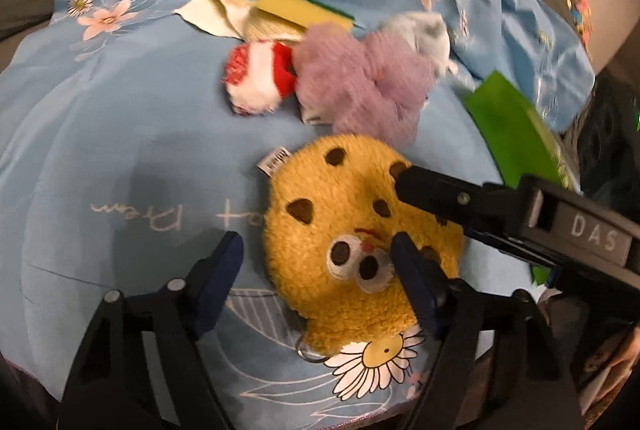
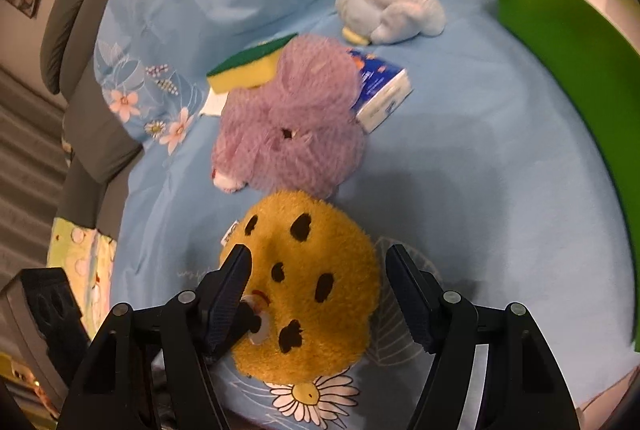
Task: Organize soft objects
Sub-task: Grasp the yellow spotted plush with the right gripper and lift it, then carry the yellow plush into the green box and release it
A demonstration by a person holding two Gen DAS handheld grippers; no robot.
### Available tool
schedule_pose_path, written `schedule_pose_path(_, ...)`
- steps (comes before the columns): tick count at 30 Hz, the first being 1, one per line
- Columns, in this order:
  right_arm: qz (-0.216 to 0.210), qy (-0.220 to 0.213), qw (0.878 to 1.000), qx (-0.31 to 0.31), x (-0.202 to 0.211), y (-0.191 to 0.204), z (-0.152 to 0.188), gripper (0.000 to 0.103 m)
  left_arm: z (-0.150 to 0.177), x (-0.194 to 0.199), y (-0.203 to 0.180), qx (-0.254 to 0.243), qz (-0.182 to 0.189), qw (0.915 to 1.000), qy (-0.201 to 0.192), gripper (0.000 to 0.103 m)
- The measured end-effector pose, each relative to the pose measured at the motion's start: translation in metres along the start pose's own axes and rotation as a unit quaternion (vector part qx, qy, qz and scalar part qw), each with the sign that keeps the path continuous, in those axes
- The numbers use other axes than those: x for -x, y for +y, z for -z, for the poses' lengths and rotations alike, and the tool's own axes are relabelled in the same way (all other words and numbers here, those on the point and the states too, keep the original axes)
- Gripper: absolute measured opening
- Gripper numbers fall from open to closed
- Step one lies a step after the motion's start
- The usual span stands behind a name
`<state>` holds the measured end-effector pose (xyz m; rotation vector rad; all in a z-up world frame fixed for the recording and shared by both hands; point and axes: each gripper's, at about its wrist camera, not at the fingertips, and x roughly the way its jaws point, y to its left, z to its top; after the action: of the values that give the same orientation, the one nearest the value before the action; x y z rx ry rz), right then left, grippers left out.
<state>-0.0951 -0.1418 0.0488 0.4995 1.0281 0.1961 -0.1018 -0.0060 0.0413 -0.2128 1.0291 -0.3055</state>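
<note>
A yellow cookie-shaped plush (image 1: 352, 230) (image 2: 308, 290) with brown spots lies on the blue floral sheet (image 1: 120, 150). My left gripper (image 1: 320, 262) is open. Its right finger rests over the plush's face and its left finger stands on bare sheet. My right gripper (image 2: 318, 270) is open around the same plush. Its left pad touches the toy and its right pad stands clear. One black finger of the right gripper (image 1: 432, 190) reaches in from the right onto the plush's edge.
Behind the plush lie a purple mesh pouf (image 1: 360, 86) (image 2: 288, 118), a red-and-white plush (image 1: 256, 74), a yellow-green sponge (image 1: 296, 4) (image 2: 248, 70), a cream cloth (image 1: 212, 14), a light blue plush (image 2: 388, 2) and a tissue pack (image 2: 380, 90). A green bin (image 1: 508, 126) (image 2: 568, 50) stands at the right.
</note>
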Motion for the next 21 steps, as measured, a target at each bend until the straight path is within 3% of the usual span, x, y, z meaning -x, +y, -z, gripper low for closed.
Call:
schedule_pose_path(3,-0.008,0.01,1.0,0.0,-0.004,-0.001,0.002,0.07,0.001,-0.009,-0.002,0.009,0.025,0.9995,0.016,0.061)
schedule_pose_path(5,-0.009,0.02,1.0,0.003,-0.01,-0.002,0.004,0.066,0.002,-0.009,-0.005,0.002,0.023,0.9997,0.009,0.056)
schedule_pose_path(8,-0.001,0.019,1.0,0.009,-0.014,-0.001,0.004,0.06,0.002,-0.004,-0.01,-0.002,0.048,0.9988,0.001,0.047)
schedule_pose_path(12,-0.032,0.026,0.999,0.008,-0.014,0.001,0.007,0.055,-0.002,0.012,-0.028,-0.021,0.041,0.9987,-0.023,0.044)
schedule_pose_path(17,-0.057,-0.029,0.998,0.006,0.025,0.001,0.005,0.054,-0.022,0.046,-0.065,-0.068,0.077,0.9915,-0.081,0.044)
schedule_pose_path(21,-0.058,-0.112,0.992,0.006,0.081,-0.002,-0.002,0.054,-0.047,0.062,-0.109,-0.114,0.117,0.9788,-0.123,0.044)
